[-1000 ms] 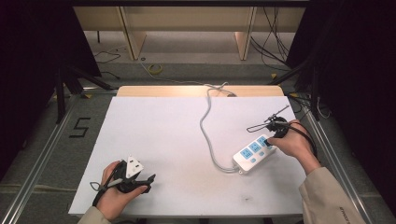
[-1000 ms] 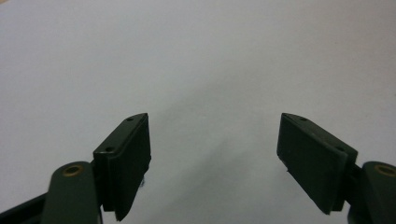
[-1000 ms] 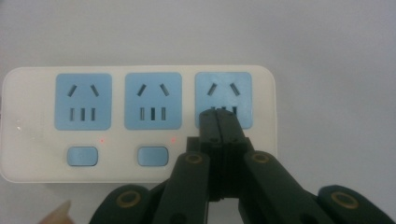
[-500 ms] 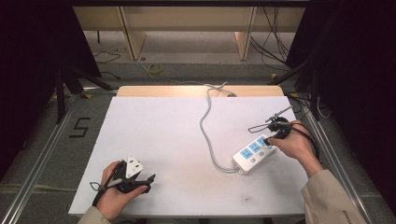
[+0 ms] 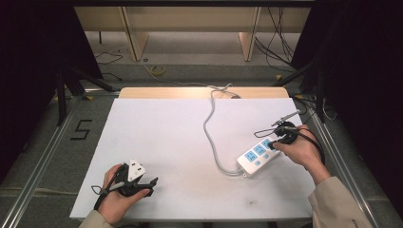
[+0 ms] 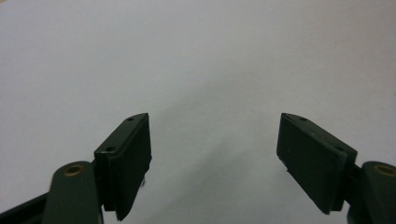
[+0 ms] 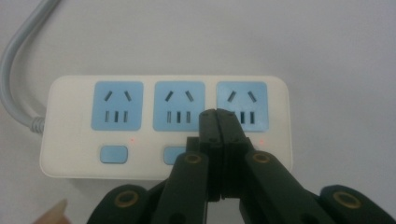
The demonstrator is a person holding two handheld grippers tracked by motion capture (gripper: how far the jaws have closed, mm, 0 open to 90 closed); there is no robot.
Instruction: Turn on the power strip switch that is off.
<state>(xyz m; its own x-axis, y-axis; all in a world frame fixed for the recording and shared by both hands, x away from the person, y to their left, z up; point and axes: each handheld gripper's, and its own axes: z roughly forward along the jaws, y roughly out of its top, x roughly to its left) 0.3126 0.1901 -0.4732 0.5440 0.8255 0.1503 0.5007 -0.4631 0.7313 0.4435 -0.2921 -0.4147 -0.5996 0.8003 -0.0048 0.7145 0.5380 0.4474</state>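
Observation:
A white power strip [image 5: 255, 155] with three blue sockets lies at the right of the white table [image 5: 166, 133]; its grey cable [image 5: 209, 124] runs to the far edge. In the right gripper view the strip [image 7: 70, 140] faces me, with small red lights beside its blue switches [image 7: 113, 154]. My right gripper [image 7: 217, 113] is shut with nothing between its jaws, the tips over the strip between the middle and right sockets. In the high view the right gripper [image 5: 277, 140] sits at the strip's far end. My left gripper [image 6: 215, 140] is open over bare table, at the near left [image 5: 148, 183].
The table's wooden far edge [image 5: 166, 92] borders a floor with loose cables [image 5: 157, 71]. Metal rails [image 5: 43, 161] run along both sides of the table. A number marking [image 5: 81, 129] is on the floor at the left. Dark curtains stand on both sides.

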